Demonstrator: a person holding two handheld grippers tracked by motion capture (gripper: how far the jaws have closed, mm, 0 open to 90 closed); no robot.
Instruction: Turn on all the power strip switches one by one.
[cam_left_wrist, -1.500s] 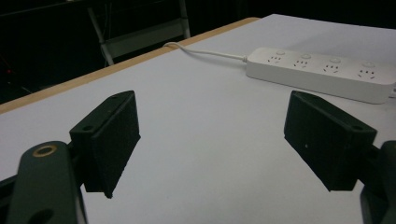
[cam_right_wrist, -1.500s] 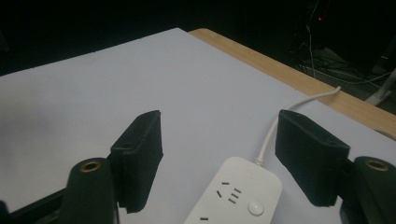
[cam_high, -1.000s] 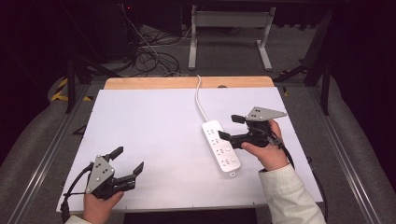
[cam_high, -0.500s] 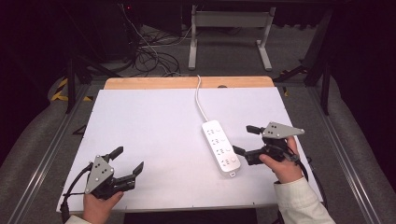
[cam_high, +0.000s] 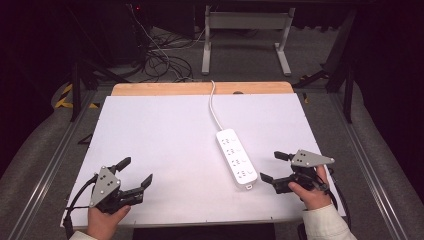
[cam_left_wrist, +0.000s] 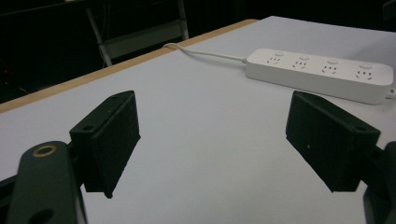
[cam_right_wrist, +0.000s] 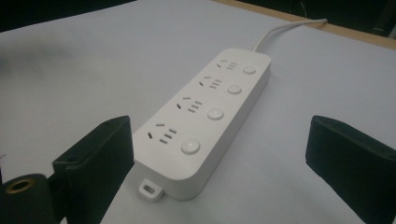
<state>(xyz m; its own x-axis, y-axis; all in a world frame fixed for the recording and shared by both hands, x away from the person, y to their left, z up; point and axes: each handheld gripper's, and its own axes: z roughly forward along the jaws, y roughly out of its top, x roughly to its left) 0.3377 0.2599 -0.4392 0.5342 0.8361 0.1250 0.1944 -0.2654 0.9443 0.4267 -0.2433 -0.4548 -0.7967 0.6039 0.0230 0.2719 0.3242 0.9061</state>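
the high view looks forward and down on the white table (cam_high: 165, 135) from above its near edge, from some way off. the left gripper view sits low near the tabletop, facing the power strip (cam_left_wrist: 322, 74) at its upper right. the right gripper view looks along the same power strip (cam_right_wrist: 210, 112) from close by, at frame centre.

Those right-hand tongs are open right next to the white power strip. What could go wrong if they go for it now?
Two things, I'd guess. The power strip lies flat on the smooth white table, so the right tongs, whose jaws have just been opening with nothing between them, might push it along rather than catch it. Its cord runs off the far edge, so it could pull tight and tug back if the strip is lifted or dragged.
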